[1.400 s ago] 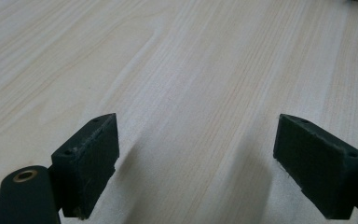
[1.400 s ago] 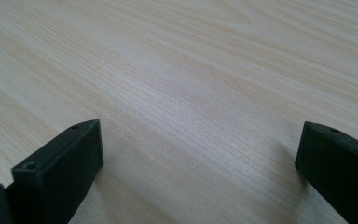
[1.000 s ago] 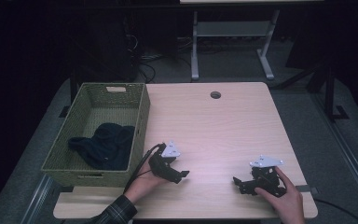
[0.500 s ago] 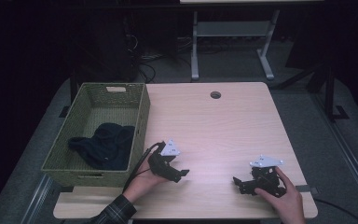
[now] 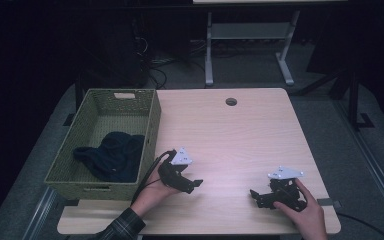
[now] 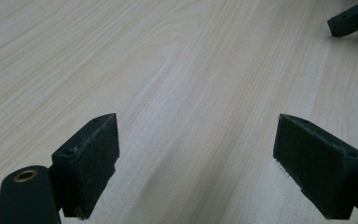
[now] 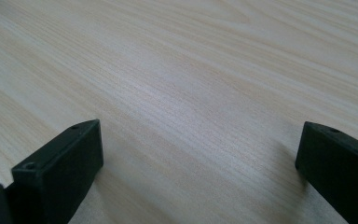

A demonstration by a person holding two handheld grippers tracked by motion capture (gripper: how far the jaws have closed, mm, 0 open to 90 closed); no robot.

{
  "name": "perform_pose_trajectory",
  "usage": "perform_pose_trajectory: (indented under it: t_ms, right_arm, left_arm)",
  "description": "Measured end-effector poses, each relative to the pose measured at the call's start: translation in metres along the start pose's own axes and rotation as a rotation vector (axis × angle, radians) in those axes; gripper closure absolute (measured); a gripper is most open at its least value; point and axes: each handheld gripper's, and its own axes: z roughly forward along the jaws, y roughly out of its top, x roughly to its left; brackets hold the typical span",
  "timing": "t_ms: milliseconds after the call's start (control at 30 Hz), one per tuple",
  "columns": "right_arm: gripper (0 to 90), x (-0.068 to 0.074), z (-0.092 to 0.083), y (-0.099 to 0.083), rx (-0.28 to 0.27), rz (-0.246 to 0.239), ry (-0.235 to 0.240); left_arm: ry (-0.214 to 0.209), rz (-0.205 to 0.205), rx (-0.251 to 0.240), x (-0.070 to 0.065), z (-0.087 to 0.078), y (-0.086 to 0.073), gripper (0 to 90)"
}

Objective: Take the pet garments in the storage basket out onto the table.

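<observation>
My left gripper (image 5: 196,185) rests on the light wood table (image 5: 230,145) just right of a green woven basket (image 5: 150,122), held by a hand in a plaid sleeve. It is open, and its own view (image 6: 196,163) has bare wood between its pads (image 6: 93,154). My right gripper (image 5: 256,196) lies near the table's front right and is also open, with nothing between its jaws in its view (image 7: 198,172). A dark blue cloth (image 5: 112,155) lies bundled inside the basket.
A round cable hole (image 5: 231,102) sits near the table's far edge. A metal stand (image 5: 245,45) and cables stand on the dark floor beyond. A tip of the other gripper (image 6: 352,18) shows at the left gripper view's top right.
</observation>
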Motion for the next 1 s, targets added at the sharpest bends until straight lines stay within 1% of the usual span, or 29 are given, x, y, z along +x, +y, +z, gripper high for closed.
perform_pose_trajectory:
  t_ms: [200, 267, 400, 500, 667, 700, 900, 933, 1000]
  right_arm:
    - [0.4, 0.0, 0.0, 0.0, 0.0, 0.0, 0.0]
    - [0.4, 0.0, 0.0, 0.0, -0.001, 0.0, 0.0]
    - [0.4, 0.0, 0.0, 0.0, 0.0, 0.0, 0.0]
    - [0.4, 0.0, 0.0, 0.0, 0.0, 0.0, 0.0]
    - [0.4, 0.0, 0.0, 0.0, 0.0, 0.0, 0.0]
    - [0.4, 0.0, 0.0, 0.0, -0.001, 0.001, 0.0]
    - [0.4, 0.0, 0.0, 0.0, -0.001, 0.001, 0.0]
    - [0.4, 0.0, 0.0, 0.0, 0.0, 0.001, 0.0]
    - [0.4, 0.0, 0.0, 0.0, 0.0, 0.001, 0.0]
  left_arm:
    - [0.003, 0.0, -0.005, 0.0, -0.005, 0.004, 13.9]
    - [-0.001, -0.012, -0.01, 0.0, -0.006, 0.005, 14.0]
    - [0.0, 0.0, 0.0, 0.0, -0.007, 0.008, 14.0]
    - [-0.001, -0.002, -0.001, 0.001, -0.008, 0.009, 14.0]
    - [-0.009, -0.013, -0.011, 0.002, -0.011, 0.013, 14.1]
    - [-0.009, -0.016, -0.015, 0.002, -0.014, 0.015, 14.1]
    - [-0.004, -0.012, -0.028, 0.002, -0.019, 0.02, 14.1]
    - [-0.001, -0.015, -0.038, 0.002, -0.021, 0.022, 14.2]
    - [-0.001, -0.012, -0.035, 0.003, -0.023, 0.024, 14.2]
